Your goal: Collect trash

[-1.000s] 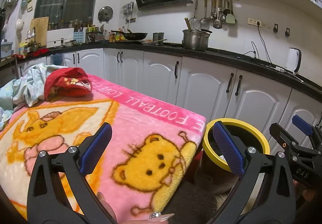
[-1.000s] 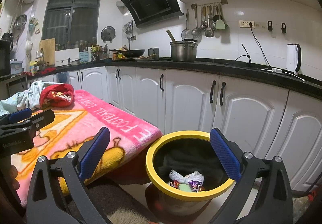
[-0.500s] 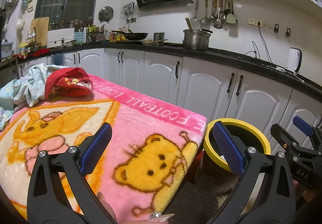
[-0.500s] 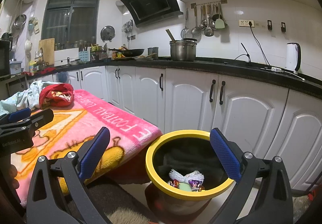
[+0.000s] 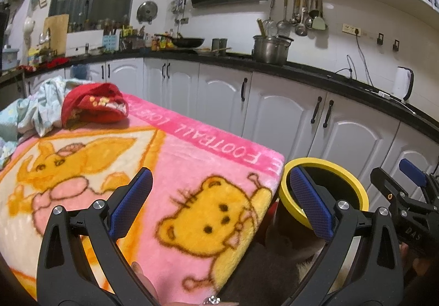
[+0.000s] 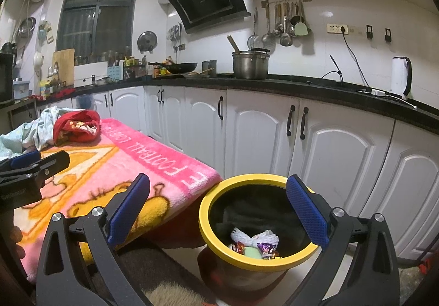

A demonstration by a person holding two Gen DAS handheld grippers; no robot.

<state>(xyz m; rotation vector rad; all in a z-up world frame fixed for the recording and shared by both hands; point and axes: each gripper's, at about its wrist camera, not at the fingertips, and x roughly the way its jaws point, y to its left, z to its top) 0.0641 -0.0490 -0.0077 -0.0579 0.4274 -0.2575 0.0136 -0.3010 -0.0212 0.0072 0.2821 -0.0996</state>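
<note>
Trash sits in the yellow-rimmed round bin point(image 6: 255, 226), both the left hand-held gripper point(image 5: 219, 204) and right hand-held gripper point(image 6: 219, 207) gape empty, so next likely means scanning the pink cartoon fleece blanket point(image 5: 164, 163) for leftovers.

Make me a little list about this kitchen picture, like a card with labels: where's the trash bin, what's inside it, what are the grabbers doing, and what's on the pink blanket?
bin: yellow-rimmed trash bin on the floor, beside the blanket's corner
inside bin: white wrapping, colourful wrappers, something pale green
left hand-held gripper: open, empty, over the pink blanket
right hand-held gripper: open, empty, above the bin
on blanket: red cloth item and pale cloth pile at the far end
trash on blanket: none visible
</note>
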